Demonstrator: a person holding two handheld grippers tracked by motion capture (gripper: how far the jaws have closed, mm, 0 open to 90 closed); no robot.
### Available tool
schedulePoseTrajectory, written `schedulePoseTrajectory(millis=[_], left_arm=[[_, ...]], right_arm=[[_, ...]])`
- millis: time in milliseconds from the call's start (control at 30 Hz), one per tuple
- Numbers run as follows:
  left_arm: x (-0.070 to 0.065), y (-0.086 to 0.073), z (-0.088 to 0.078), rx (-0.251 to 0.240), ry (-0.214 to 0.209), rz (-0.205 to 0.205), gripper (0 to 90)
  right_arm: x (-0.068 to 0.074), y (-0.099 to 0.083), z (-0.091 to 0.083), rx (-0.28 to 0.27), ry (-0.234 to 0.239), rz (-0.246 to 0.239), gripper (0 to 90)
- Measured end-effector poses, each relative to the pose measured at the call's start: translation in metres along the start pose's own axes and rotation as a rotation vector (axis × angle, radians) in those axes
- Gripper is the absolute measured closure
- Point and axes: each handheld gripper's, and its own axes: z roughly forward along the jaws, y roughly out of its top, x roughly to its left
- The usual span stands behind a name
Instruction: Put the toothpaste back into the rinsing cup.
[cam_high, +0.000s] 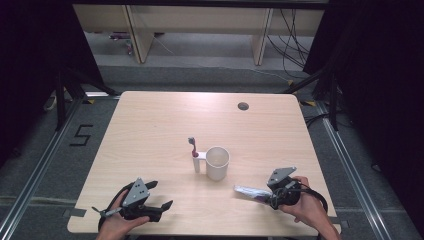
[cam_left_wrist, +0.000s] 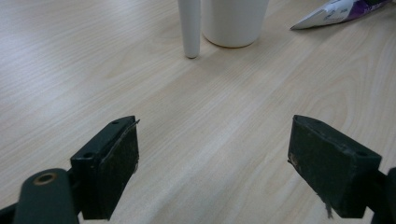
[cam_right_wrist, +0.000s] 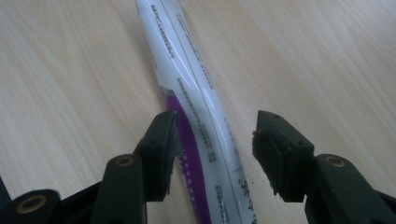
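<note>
The right claw (cam_right_wrist: 212, 154) is open, with the tube (cam_right_wrist: 196, 107) lying on the table between its jaws. Pull straight back so neither jaw bumps the tube.

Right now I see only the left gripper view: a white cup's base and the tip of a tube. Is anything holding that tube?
Observer: No. In the right gripper view, the right gripper straddles the tube with its jaws apart, and there is a clear gap on one side.
Operator: And what is that white post beside the cup?
Observer: In the high view it is a holder joined to the side of the cup, and a toothbrush stands in it, head up.
</note>
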Motion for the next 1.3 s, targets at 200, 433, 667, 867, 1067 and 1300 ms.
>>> schedulePoseTrajectory(millis=[200, 433, 667, 867, 1067, 1300], left_arm=[[-0.001, 0.0, -0.001, -0.006, 0.004, -0.005, 16.0], [0.0, 0.0, 0.0, -0.003, -0.002, 0.002, 15.9], [0.0, 0.0, 0.0, -0.002, 0.001, 0.0, 15.9], [-0.001, 0.0, 0.0, -0.005, 0.007, 0.0, 16.0], [0.0, 0.0, 0.0, -0.003, 0.006, 0.002, 16.0], [0.0, -0.001, 0.001, 0.002, 0.003, -0.001, 16.0]], right_arm=[[0.0, 0.006, 0.006, 0.072, 0.031, -0.034, 53.0], [0.0, 0.011, 0.012, 0.13, 0.062, -0.057, 55.4], [0.002, 0.015, 0.014, 0.194, 0.061, -0.063, 59.0], [0.0, 0.019, 0.015, 0.222, 0.073, -0.053, 59.9], [-0.003, 0.02, 0.017, 0.224, 0.11, -0.029, 61.3], [0.0, 0.023, 0.017, 0.257, 0.121, 0.023, 63.6]])
